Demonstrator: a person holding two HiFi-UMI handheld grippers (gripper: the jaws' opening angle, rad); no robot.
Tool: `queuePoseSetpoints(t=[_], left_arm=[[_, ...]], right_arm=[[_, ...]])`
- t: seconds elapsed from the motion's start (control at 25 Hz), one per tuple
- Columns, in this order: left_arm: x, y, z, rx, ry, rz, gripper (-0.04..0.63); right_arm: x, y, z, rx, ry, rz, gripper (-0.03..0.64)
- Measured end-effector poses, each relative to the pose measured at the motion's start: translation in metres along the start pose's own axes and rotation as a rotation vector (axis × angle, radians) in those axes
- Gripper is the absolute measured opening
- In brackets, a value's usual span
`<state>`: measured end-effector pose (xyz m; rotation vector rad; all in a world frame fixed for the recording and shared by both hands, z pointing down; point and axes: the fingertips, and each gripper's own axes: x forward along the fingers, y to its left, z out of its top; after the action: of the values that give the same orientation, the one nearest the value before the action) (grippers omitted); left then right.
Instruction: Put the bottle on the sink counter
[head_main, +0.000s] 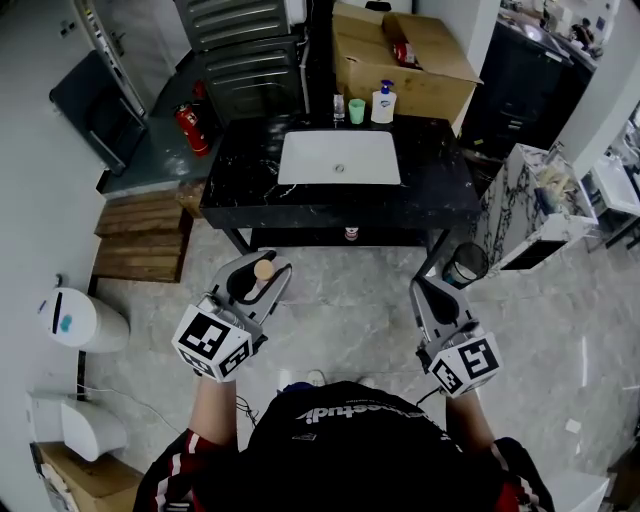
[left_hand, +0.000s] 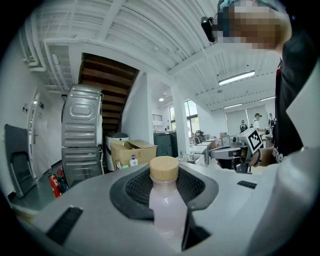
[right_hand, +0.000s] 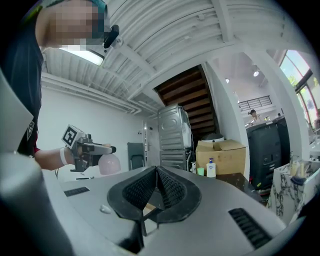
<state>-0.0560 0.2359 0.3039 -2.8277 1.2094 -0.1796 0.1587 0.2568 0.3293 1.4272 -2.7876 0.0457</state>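
My left gripper (head_main: 259, 279) is shut on a small bottle (head_main: 264, 269) with a tan cap, held over the pale floor in front of the counter. In the left gripper view the bottle (left_hand: 167, 205) has a pale pink body and stands upright between the dark pads, its cap above the left gripper (left_hand: 164, 176). The black sink counter (head_main: 245, 165) with a white basin (head_main: 339, 158) lies ahead. My right gripper (head_main: 428, 290) hangs to the right, shut and empty, and in its own view the right gripper (right_hand: 156, 173) has its pads meeting. That view also shows the left gripper (right_hand: 86, 149) with the bottle (right_hand: 108, 164).
A soap dispenser (head_main: 384, 103), a green cup (head_main: 357, 110) and a glass (head_main: 339, 106) stand behind the basin. A cardboard box (head_main: 400, 55) sits beyond the counter. A fire extinguisher (head_main: 192, 128) and wooden pallets (head_main: 145, 235) are at left, a marble cabinet (head_main: 530, 205) and round bin (head_main: 465, 265) at right.
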Motion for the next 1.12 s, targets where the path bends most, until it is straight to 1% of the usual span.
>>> queuePoseSetpoints(t=[0.12, 0.44, 0.6, 0.84, 1.0, 1.12], left_arm=[[0.011, -0.008, 0.003, 0.0, -0.006, 0.007, 0.132], [0.034, -0.031, 0.01, 0.001, -0.012, 0.032, 0.132], [0.047, -0.031, 0.008, -0.012, -0.006, 0.032, 0.132], [0.077, -0.003, 0.002, -0.004, 0.004, 0.026, 0.133], [0.109, 0.033, -0.011, 0.004, 0.016, 0.01, 0.133], [0.137, 0.066, -0.02, 0.008, 0.022, -0.02, 0.132]], right_arm=[[-0.006, -0.013, -0.004, -0.018, 0.015, 0.005, 0.04], [-0.027, -0.042, -0.012, -0.02, 0.039, 0.029, 0.04], [-0.025, -0.057, -0.019, 0.007, 0.043, 0.022, 0.04], [0.01, -0.075, -0.032, 0.02, 0.06, 0.029, 0.041], [0.052, -0.09, -0.036, 0.018, 0.072, 0.027, 0.04], [0.096, -0.104, -0.034, 0.006, 0.077, 0.024, 0.04]])
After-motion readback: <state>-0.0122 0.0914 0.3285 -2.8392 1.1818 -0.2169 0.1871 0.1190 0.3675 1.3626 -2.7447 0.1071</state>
